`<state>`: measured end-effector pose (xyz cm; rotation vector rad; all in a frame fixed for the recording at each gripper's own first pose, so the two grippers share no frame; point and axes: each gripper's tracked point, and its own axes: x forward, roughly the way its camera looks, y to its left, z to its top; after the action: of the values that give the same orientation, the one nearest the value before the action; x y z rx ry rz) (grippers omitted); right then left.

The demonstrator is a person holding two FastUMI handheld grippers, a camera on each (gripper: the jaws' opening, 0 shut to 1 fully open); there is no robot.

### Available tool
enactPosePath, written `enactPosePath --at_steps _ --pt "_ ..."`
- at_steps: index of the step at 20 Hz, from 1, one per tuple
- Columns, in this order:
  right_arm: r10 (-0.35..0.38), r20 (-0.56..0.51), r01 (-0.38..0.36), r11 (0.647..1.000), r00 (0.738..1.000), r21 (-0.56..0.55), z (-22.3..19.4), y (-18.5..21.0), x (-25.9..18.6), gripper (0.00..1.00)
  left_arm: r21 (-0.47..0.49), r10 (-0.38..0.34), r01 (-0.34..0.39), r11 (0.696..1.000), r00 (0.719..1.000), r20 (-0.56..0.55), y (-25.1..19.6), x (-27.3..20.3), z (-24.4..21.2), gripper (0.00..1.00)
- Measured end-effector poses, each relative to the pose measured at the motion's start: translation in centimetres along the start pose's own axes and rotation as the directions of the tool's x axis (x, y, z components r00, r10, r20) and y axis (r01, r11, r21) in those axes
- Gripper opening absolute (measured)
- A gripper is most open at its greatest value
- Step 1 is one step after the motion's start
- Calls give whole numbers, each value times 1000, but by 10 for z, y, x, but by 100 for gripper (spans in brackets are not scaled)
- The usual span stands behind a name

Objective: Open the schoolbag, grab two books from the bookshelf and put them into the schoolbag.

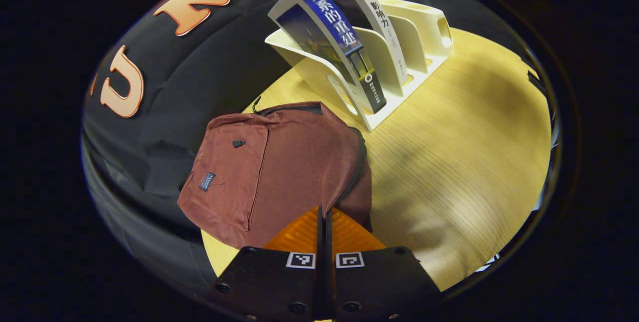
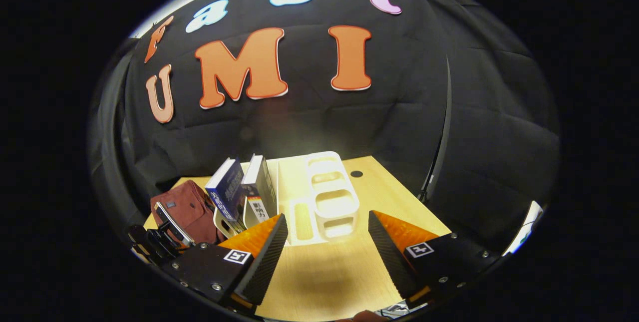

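Wooden table (image 1: 464, 162), schoolbag (image 1: 279, 167) flat, books (image 1: 339, 42) leaning

Your left gripper (image 1: 323, 212) covers the schoolbag's (image 1: 269, 162) near edge, so you can't tell whether its closed tips pinch fabric or the zipper. In the right gripper view the schoolbag (image 2: 184, 209) sits half hidden behind the other gripper (image 2: 159, 237), and the bookshelf's (image 2: 327, 197) base is cut by your left finger (image 2: 264, 252).
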<state>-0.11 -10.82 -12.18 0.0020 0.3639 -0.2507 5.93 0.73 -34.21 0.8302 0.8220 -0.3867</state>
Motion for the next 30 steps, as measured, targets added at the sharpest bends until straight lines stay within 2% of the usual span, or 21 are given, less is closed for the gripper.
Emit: enactPosePath --at_steps 3,5,9,11,14,15,18,19,21,23,26,30 --pt "44 -5 -44 998 999 50 -3 31 -14 96 -46 -52 54 998 998 47 33 -30 25 1" --pt "59 -27 -58 997 998 42 -1 37 -15 96 -68 -35 41 997 995 94 69 -54 44 1" --pt "156 -104 -151 987 982 59 16 65 -17 96 -123 2 18 992 987 159 132 -89 71 1" --pt "204 -155 -199 979 967 47 27 84 -18 96 -139 35 -9 990 982 188 160 -98 81 1" --pt "283 -274 -294 956 919 3 46 126 -12 96 -147 72 -37 988 968 239 192 -103 97 1" --pt "282 -338 -310 950 898 -30 51 137 -9 96 -168 66 -24 985 967 245 196 -104 102 1" --pt "300 -428 -365 928 853 -79 79 182 7 96 -228 40 17 973 969 242 204 -102 102 0" --pt "315 -459 -399 912 830 -95 84 200 12 97 -236 37 22 971 969 243 206 -101 102 1" --pt "307 -538 -419 903 785 -96 84 227 25 97 -239 30 32 970 968 248 206 -99 100 1" --pt "276 -595 -414 904 755 -107 84 247 50 97 -246 26 38 969 967 252 207 -98 98 1" --pt "202 -663 -369 922 721 -120 71 264 94 97 -272 21 53 961 965 262 207 -97 94 1" --pt "121 -745 -302 947 656 -112 35 268 144 98 -290 23 56 955 965 262 214 -92 88 1"
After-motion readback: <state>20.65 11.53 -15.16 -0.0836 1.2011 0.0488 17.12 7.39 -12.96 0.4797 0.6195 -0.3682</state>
